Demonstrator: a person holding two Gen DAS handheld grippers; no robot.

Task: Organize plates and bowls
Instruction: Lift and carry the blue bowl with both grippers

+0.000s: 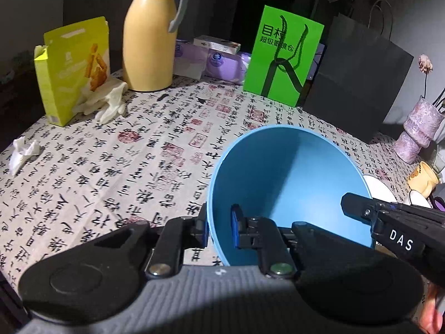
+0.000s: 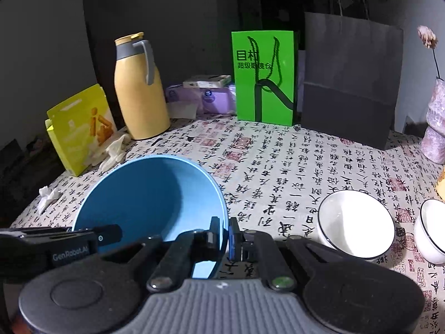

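Note:
A large blue bowl (image 1: 292,178) hangs tilted above the table, gripped from both sides. My left gripper (image 1: 221,226) is shut on its left rim, one pad inside and one outside the wall. My right gripper (image 2: 224,236) is shut on the opposite rim of the blue bowl (image 2: 150,194). In the left wrist view the right gripper (image 1: 358,208) reaches in from the right; in the right wrist view the left gripper (image 2: 108,235) reaches in from the left. Two white bowls with dark rims (image 2: 356,222) (image 2: 431,228) stand on the cloth to the right.
The table (image 2: 278,167) wears a calligraphy-print cloth. Along the back stand a yellow thermos (image 2: 139,91), a yellow snack box (image 2: 80,128), purple tissue packs (image 2: 200,97), a green bag (image 2: 264,78) and a black paper bag (image 2: 350,83). A pink vase (image 1: 420,128) and a yellow cup (image 1: 422,178) sit far right.

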